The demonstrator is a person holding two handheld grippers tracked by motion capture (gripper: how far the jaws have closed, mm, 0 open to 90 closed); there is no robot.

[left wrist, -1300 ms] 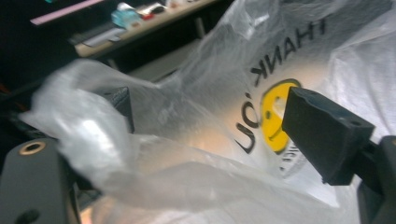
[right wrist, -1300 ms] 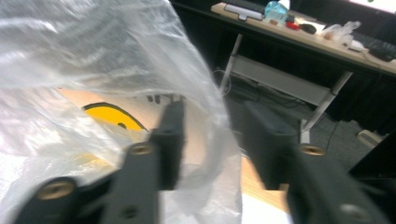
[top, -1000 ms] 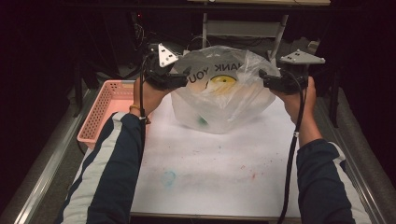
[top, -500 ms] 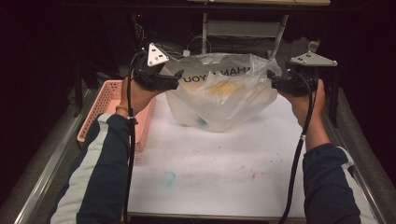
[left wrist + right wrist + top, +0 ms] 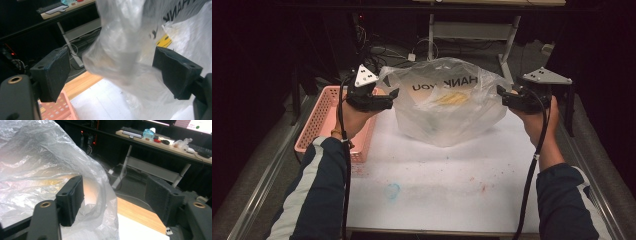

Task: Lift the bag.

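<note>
At mid-table (image 5: 437,175): clear plastic bag (image 5: 447,107), contents inside, set down. Left gripper (image 5: 393,94) jaws wide, bag neck loose between them; right gripper (image 5: 501,91) just reopened, bag edge unclamped. Release looks nearly done, withdrawal remaining

We wear dark navy sleeves (image 5: 319,195) with a white stripe down the arm. Our left gripper (image 5: 393,93) and right gripper (image 5: 500,90) are black, each topped by a grey three-cornered plate with dark screw holes, trailing black cables; brass-coloured rivets sit by the matte black fingers (image 5: 53,72).
</note>
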